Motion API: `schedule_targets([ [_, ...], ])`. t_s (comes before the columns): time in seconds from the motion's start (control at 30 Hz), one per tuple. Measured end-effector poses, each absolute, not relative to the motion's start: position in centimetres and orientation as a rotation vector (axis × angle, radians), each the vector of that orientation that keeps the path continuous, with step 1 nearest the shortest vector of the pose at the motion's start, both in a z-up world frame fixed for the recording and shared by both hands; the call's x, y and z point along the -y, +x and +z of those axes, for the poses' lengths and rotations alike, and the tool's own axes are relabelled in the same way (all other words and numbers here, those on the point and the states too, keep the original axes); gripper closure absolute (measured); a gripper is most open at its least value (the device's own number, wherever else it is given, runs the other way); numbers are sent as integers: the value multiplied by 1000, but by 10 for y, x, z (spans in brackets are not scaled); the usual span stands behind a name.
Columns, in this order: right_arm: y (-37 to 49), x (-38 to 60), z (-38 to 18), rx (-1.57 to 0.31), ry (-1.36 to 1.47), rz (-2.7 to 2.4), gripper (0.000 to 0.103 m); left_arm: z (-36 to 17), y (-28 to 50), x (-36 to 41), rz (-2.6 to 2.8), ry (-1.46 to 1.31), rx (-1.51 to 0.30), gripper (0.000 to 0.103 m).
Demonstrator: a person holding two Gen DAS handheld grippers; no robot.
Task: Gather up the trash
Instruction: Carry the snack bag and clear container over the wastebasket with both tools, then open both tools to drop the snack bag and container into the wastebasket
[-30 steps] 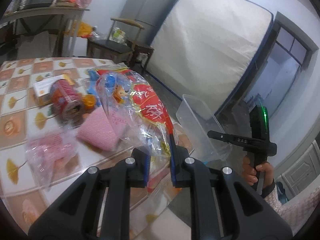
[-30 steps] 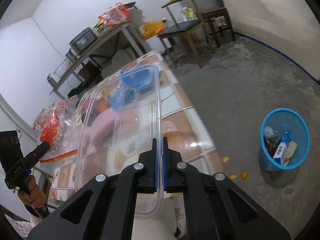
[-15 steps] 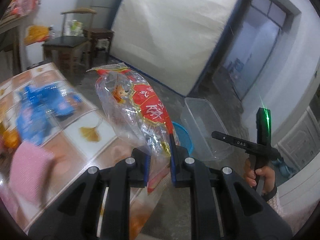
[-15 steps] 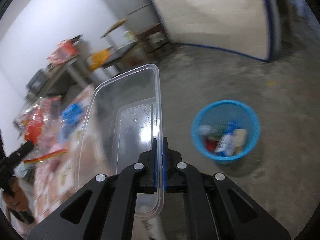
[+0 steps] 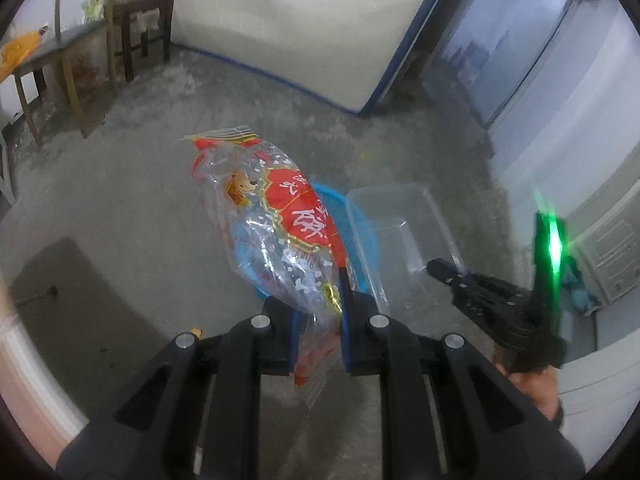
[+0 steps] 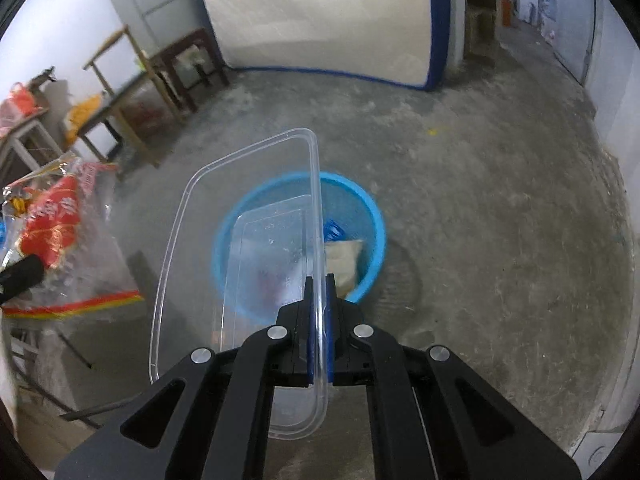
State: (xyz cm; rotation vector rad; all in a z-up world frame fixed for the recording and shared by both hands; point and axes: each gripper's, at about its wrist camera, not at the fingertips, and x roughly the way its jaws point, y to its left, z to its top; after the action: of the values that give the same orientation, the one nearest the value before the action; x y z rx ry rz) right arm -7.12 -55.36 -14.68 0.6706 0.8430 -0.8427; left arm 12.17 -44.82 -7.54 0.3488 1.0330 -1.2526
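Mostly hidden in the left wrist view: the blue basket, covered by the crinkled snack bag and the clear plastic tub, only slivers of rim showing; print on the bag too crumpled to read. Seen only through the cloudy tub in the right wrist view, about half of the basket, its contents smeared into a blue scrap and a pale packet that cannot be told apart further. Cut off by the picture's left edge there, the blurred bag and the left tongs, so their grip unreadable from that side.
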Motion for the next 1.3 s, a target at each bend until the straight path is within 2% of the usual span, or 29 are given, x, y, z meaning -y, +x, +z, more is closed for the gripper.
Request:
schedule_targets([
  [0.1,-62,575,-174,-896,657,-878,99,-121,120,489,-1221,405,-1102,89],
  [0.27,-45,608,-205,-934,649,-905,99,-168,131,540,-1166,423,-1167,88],
  [0.3,-41,616,-212,-933,655,-912,99,-175,134,547,-1151,414,-1173,83],
  [0.33,-38,623,-218,-937,666,-909,97,-184,138,554,-1125,405,-1181,74],
  [0.37,-33,632,-230,-945,683,-894,97,-190,141,559,-1106,395,-1187,52],
  [0.4,-29,636,-237,-955,687,-882,92,-193,141,560,-1099,388,-1187,45],
  [0.43,-24,641,-249,-979,683,-868,82,-193,143,561,-1095,376,-1182,45],
  [0.5,-18,645,-264,-1012,663,-861,71,-191,141,560,-1115,356,-1186,41],
  [0.57,-17,646,-271,-1015,654,-866,70,-182,141,553,-1127,329,-1175,40],
  [0.63,-22,645,-270,-984,670,-874,63,-170,141,546,-1139,286,-1149,39],
  [0.7,-32,646,-263,-929,689,-889,61,-156,144,543,-1152,236,-1129,38],
  [0.8,-48,644,-249,-852,709,-899,61,-135,142,538,-1185,178,-1113,37],
  [0.97,-68,642,-238,-782,759,-891,61,-71,127,516,-1289,65,-1061,35],
  [1.13,-82,641,-231,-735,810,-870,76,4,120,470,-1364,-16,-968,28],
  [1.3,-91,630,-219,-695,842,-849,79,57,125,392,-1321,13,-864,21],
])
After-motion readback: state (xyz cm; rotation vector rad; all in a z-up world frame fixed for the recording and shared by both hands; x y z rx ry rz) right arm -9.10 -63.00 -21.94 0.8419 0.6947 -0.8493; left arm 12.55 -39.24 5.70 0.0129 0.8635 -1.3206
